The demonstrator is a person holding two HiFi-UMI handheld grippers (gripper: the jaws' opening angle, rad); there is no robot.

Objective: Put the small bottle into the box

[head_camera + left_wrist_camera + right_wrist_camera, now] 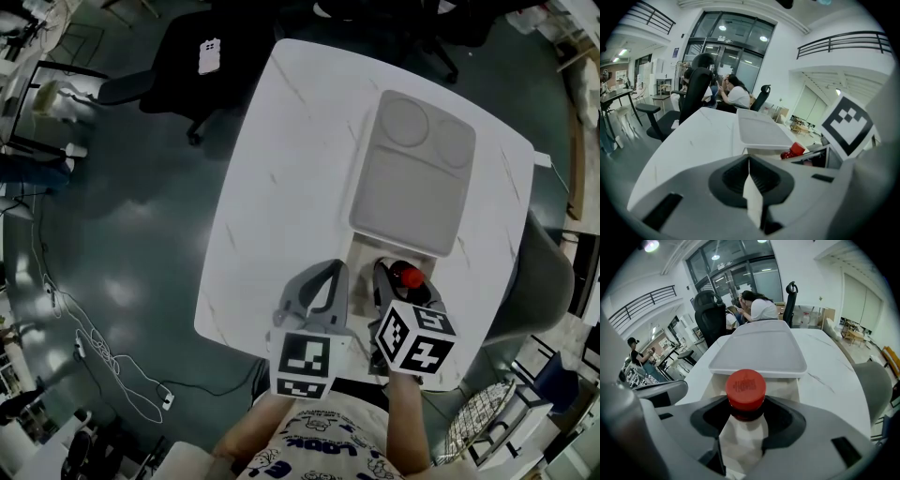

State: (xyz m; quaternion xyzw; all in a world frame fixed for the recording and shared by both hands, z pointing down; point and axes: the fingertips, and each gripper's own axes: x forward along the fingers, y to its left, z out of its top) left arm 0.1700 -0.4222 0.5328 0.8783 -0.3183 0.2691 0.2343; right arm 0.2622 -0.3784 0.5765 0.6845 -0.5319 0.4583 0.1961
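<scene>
The small bottle (pixel 746 389) has a red cap (pixel 409 276) and a dark neck. My right gripper (pixel 403 286) is shut on it, the jaws pressing its neck just under the cap (pixel 746 386). It hangs over the open beige box (pixel 367 253) at the near end of the white table (pixel 281 206). The box's pale lid (pixel 412 173) is swung back flat, away from me. My left gripper (pixel 322 286) rests just left of the box, shut with nothing in it. In the left gripper view the red cap (pixel 795 150) shows to the right of the lid (pixel 759 130).
A grey chair (pixel 539 281) stands at the table's right edge. A black chair (pixel 202 56) with a white phone on it is at the far left. People sit at the table's far end (pixel 757 308). Cables (pixel 103 352) lie on the floor at left.
</scene>
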